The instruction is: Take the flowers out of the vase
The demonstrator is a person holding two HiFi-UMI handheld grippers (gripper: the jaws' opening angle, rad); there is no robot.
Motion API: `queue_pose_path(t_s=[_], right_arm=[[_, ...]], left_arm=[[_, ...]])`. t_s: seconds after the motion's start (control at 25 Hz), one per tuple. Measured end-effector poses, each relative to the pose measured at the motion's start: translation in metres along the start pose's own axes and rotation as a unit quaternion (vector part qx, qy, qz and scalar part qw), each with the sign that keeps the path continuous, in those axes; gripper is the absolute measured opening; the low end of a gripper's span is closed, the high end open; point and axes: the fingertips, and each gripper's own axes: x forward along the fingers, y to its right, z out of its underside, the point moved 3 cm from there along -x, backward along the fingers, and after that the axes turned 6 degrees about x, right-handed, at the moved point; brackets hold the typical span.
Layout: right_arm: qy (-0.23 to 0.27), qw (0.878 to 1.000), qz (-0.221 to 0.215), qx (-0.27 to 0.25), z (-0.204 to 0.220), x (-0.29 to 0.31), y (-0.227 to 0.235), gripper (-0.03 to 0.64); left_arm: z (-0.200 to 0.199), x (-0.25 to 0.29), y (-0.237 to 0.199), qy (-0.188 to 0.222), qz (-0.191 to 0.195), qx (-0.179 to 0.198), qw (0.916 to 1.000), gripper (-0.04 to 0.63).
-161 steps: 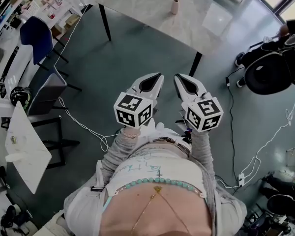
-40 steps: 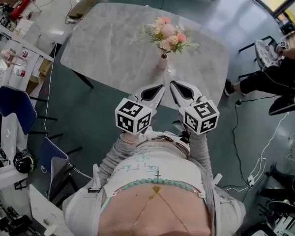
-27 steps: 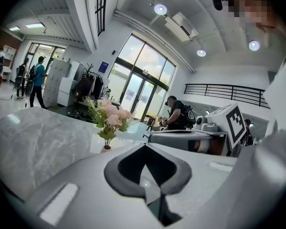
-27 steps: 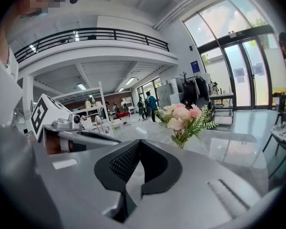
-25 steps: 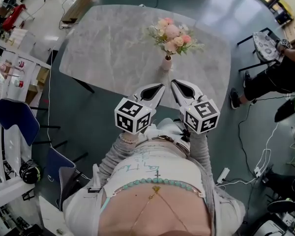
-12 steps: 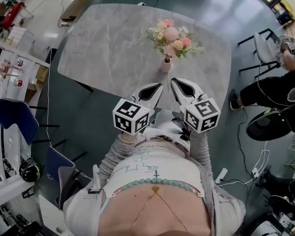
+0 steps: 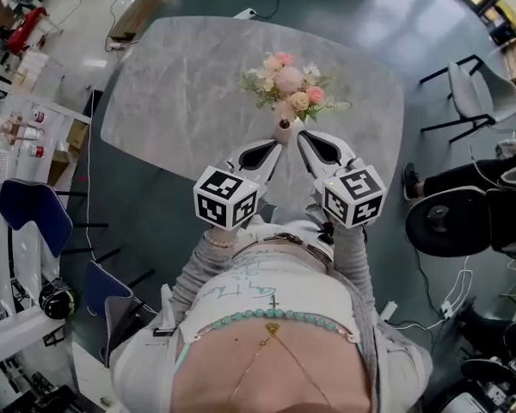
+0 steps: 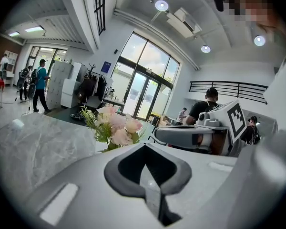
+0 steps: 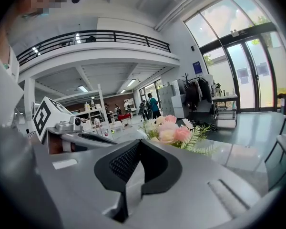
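Flowers (image 7: 285,84) were sitting in the vase (image 7: 283,131), not pulled out yet.
The small vase stood on the grey marbled counter (image 7: 181,93), close to the edge nearest the person. The left gripper (image 7: 273,145) and right gripper (image 7: 304,138) hung side by side with their tips near the vase, and both sets of jaws were closed up tight with nothing in them.

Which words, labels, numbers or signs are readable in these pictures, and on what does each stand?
No text can be read with certainty.
On the shirt: a teal scrawl, illegible.
On the wall sign: blue, too small to read.
On the left cube and the right cube: black square markers only, no words.
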Motion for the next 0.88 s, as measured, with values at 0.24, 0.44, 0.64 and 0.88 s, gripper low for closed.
queue_pose_path(t_s=[0.24,0.44,0.64,0.88], right_arm=[[-0.001,1.000,-0.001,0.002,-0.011,-0.006,0.027,0.026],[0.004,1.000,-0.004,0.004,-0.013,-0.005,0.041,0.026],[0.006,1.000,-0.012,0.004,-0.014,-0.009,0.049,0.026],[0.014,1.000,0.000,0.016,-0.013,-0.017,0.060,0.026]], left_arm=[[-0.014,0.022,0.000,-0.008,-0.014,0.011,0.9998,0.002],[-0.016,0.032,-0.004,-0.011,-0.015,0.012,0.9998,0.002],[-0.018,0.043,-0.001,-0.010,-0.016,0.012,0.9998,0.002],[-0.020,0.060,0.005,-0.014,0.005,0.010,0.9998,0.002]])
